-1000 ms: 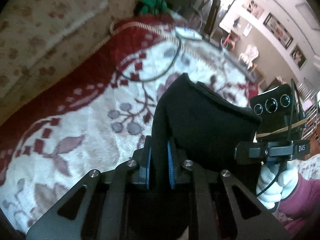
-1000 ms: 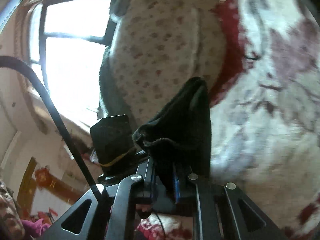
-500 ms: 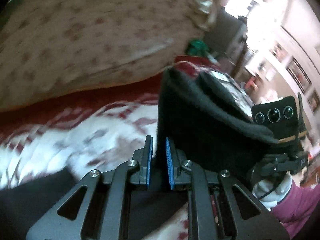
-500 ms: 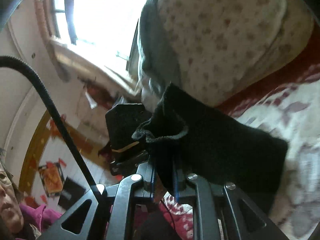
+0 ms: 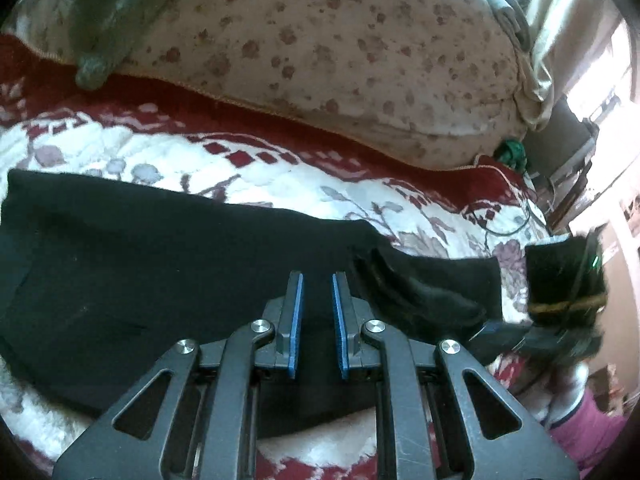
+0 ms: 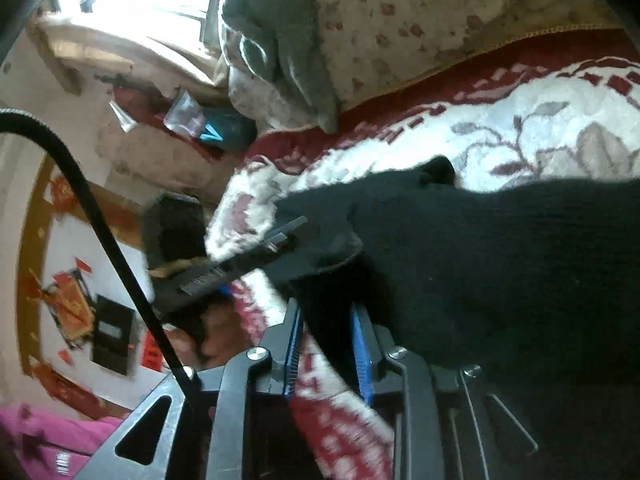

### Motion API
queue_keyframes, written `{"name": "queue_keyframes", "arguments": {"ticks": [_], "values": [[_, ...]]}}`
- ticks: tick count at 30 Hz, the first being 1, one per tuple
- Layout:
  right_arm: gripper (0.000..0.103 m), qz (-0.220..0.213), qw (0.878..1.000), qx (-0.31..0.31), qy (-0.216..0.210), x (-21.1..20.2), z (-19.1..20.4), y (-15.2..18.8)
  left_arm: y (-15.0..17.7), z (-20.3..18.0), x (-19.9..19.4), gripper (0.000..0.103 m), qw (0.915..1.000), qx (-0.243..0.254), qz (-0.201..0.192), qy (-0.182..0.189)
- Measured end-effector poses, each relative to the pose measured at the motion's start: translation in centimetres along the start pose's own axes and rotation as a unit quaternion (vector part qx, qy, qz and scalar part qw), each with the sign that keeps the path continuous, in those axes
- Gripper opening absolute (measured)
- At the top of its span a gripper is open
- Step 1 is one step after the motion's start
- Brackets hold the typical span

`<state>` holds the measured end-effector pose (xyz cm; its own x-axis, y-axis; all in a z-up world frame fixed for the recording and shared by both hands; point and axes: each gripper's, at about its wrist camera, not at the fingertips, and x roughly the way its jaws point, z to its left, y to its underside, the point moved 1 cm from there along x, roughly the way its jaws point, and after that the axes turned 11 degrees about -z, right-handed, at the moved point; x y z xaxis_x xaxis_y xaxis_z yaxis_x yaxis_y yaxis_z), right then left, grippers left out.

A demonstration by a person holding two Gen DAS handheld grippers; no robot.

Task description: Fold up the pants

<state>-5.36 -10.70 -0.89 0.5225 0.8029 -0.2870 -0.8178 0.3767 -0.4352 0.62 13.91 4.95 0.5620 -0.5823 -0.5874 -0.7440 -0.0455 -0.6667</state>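
Observation:
Black pants point(image 5: 160, 264) lie flat across the red and white floral blanket point(image 5: 248, 176), folded over with a bunched edge at the right point(image 5: 420, 292). My left gripper point(image 5: 317, 280) hovers over the pants, its blue pads apart with only a narrow gap and nothing clamped. My right gripper point(image 6: 326, 308) has its blue pads apart, with black pants cloth point(image 6: 500, 264) lying loosely between and over them. The right gripper also shows in the left wrist view point(image 5: 560, 304), at the pants' right end. The left gripper shows in the right wrist view point(image 6: 224, 268).
A large spotted cream pillow point(image 5: 340, 48) lies along the far edge of the blanket, with a grey cloth point(image 5: 108, 20) draped on it. A black cable point(image 5: 516, 224) and a green item point(image 5: 510, 150) lie at the far right.
Both grippers lowered the lifted pants end onto the rest of the pants and let go. Their jaws have parted. The pants now lie flat and folded.

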Motion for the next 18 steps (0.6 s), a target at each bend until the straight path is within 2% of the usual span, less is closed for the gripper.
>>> {"name": "queue_keyframes", "arguments": {"ticks": [3, 6, 8, 11, 14, 16, 18], "values": [[0.031, -0.064, 0.998, -0.009, -0.005, -5.3, 0.8, -0.8, 0.1, -2.4, -0.5, 0.012, 0.9995, 0.024, -0.008, 0.021], [0.038, -0.110, 0.992, -0.044, 0.053, -10.0, 1.3, -1.4, 0.1, -4.9, -1.0, 0.012, 0.9979, 0.049, -0.017, 0.040], [0.038, -0.111, 0.987, -0.060, 0.096, -11.3, 0.9, -1.3, 0.2, -6.5, -0.5, 0.012, 0.9970, 0.050, -0.013, 0.057], [0.038, -0.084, 0.982, -0.080, 0.152, -10.0, -0.1, -0.8, 0.8, -8.3, 0.9, 0.013, 0.9964, 0.059, -0.002, 0.061], [0.037, -0.081, 0.971, -0.115, 0.192, -7.7, -1.2, -0.9, 1.8, -9.0, 3.0, 0.013, 0.9971, 0.070, 0.017, 0.024], [0.037, -0.080, 0.960, -0.128, 0.237, -7.0, -1.9, -1.3, 2.2, -8.1, 4.6, 0.013, 0.9978, 0.060, 0.028, -0.007], [0.036, -0.074, 0.955, -0.139, 0.250, -6.3, -2.9, -1.6, 2.7, -6.9, 5.5, 0.013, 0.9986, 0.034, 0.038, -0.014]]}}
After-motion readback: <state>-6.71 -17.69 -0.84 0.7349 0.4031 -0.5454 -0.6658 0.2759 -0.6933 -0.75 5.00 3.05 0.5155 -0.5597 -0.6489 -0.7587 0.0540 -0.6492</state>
